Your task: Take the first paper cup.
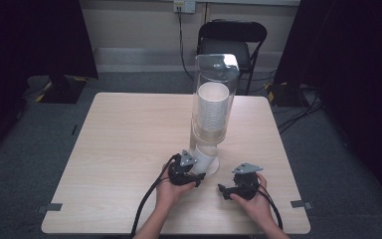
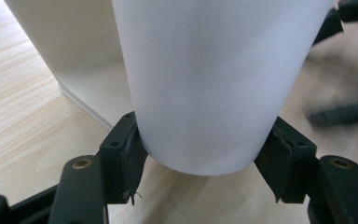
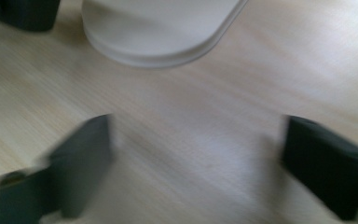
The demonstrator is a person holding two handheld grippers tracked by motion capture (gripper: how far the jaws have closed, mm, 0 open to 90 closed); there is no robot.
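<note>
The left gripper [image 2: 200,154] has its two black jaws closed on a white paper cup [image 2: 209,84], one pad pressed against each side of the cup's lower wall, just above its base. In the high view the same left gripper [image 1: 195,175] holds that cup [image 1: 206,158] directly beneath the outlet of a tall clear cup dispenser [image 1: 215,94], near the front middle of the light wooden table [image 1: 124,149]. The cup is plain, matt white and unmarked, tapering toward the base; its bottom edge hangs just clear of the table surface, and its upper part runs out of the left gripper view. The dispenser holds a stack of matching white cups [image 1: 213,107] inside its transparent tube. The right gripper [image 1: 222,189] rests on the table to the right of the cup, apart from it, its jaws spread with nothing between them; in the blurred right gripper view bare wood lies between the jaws, with the dispenser's white base [image 3: 161,32] ahead.
</note>
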